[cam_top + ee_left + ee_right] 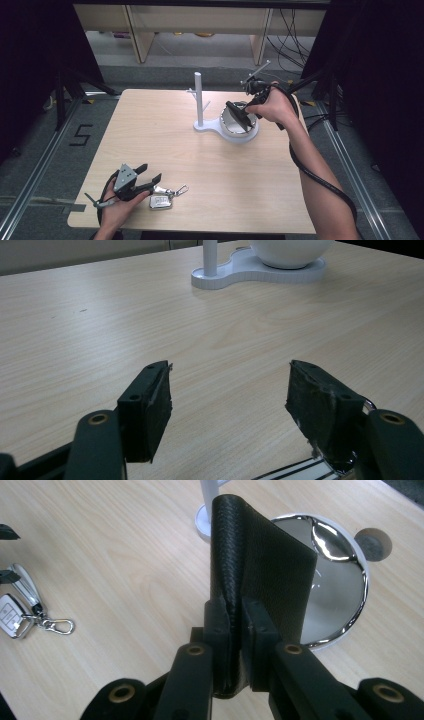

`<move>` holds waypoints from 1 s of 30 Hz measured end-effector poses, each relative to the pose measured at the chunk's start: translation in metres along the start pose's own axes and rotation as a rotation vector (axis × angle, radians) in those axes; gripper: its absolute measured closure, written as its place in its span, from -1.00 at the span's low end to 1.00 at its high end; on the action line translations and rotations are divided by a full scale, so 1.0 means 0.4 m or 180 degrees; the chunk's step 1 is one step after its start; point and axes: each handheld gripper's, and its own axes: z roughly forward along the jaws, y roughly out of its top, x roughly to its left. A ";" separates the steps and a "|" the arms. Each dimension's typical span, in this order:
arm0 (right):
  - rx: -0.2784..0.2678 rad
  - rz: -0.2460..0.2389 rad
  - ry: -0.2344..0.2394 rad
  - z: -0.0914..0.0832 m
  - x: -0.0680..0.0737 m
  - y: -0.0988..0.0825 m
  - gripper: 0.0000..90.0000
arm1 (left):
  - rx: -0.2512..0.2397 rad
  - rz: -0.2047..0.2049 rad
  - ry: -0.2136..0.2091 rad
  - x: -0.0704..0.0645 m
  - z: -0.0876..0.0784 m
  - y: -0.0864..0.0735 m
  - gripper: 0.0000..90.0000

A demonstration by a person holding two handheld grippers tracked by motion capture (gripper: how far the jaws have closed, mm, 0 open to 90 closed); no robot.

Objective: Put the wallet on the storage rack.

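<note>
Pale wood worktop [165, 145], near edge: the left claw [152, 179] rests with jaws spread wide and nothing between them, just beside a car key fob [160, 201] with its clip. Farther back, the right claw [235, 625] is clamped on a black leather wallet [265, 575], held over the chrome-lined bowl [250, 134] of a white stand [199, 100].

I'm working over a light wooden table [165, 145], pale grain, rounded corners, sitting on a grey floor [30, 165]. Toward the far side there's a white stand [220, 129] resting flat on the wood: a thin upright post with little pegs at one end of its base, and a shiny chrome-lined bowl [239, 131] at the other. Down at my near-left edge a car key fob [160, 201] lies flat on the table, with its keyring and clip [177, 191] stretched out just beside it.
</note>
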 end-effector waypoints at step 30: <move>-0.0172 0.0060 0.0032 0.068 -0.050 0.002 0.85 | -0.0003 0.0019 -0.0020 0.004 0.001 -0.004 -0.26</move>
